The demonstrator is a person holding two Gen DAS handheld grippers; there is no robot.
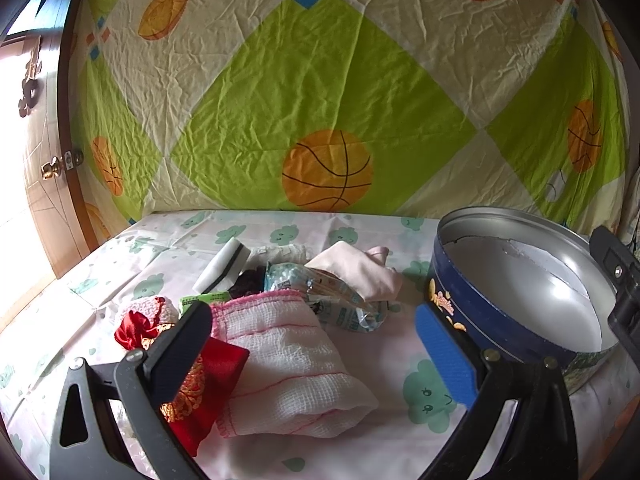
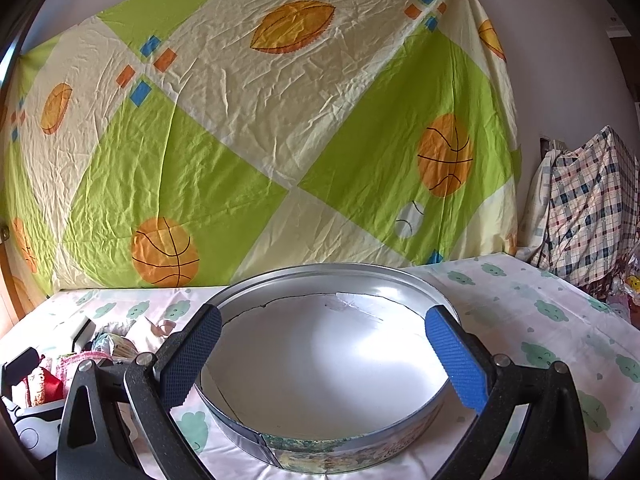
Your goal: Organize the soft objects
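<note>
The left gripper [image 1: 316, 344] has its jaws wide and holds nothing. Between them lies a folded white towel [image 1: 296, 364] with a pink edge, near the front edge of the table [image 1: 360, 452]. The left finger is above a red pouch [image 1: 208, 380] that lies just beside the towel and seems to touch it.

The right gripper [image 2: 324, 360] is also wide open and empty. It hangs in front of the round tin [image 2: 320, 364], which stands on the right part of the table and has nothing inside, only a pale lining.

Behind the towel, toward the back edge, there is a small heap: a pink cloth [image 1: 356, 268], a crinkled packet [image 1: 320, 292], a white sponge [image 1: 224, 264] and a red-and-pink bundle [image 1: 140, 320] at the left.

I judge that the towel will be light and very soft. It will sag and perhaps unfold if it is taken by one loose corner. A better hold is across the thick folded middle, with the fingers pressed down a little into the cloth so that all layers are caught together. The weave looks rough, so it should not slip. The pouch looks smooth and may slide, and it is close enough to be caught by mistake. The tin is stiff and its wall is low, so the towel only needs a small lift to go over the rim.
</note>
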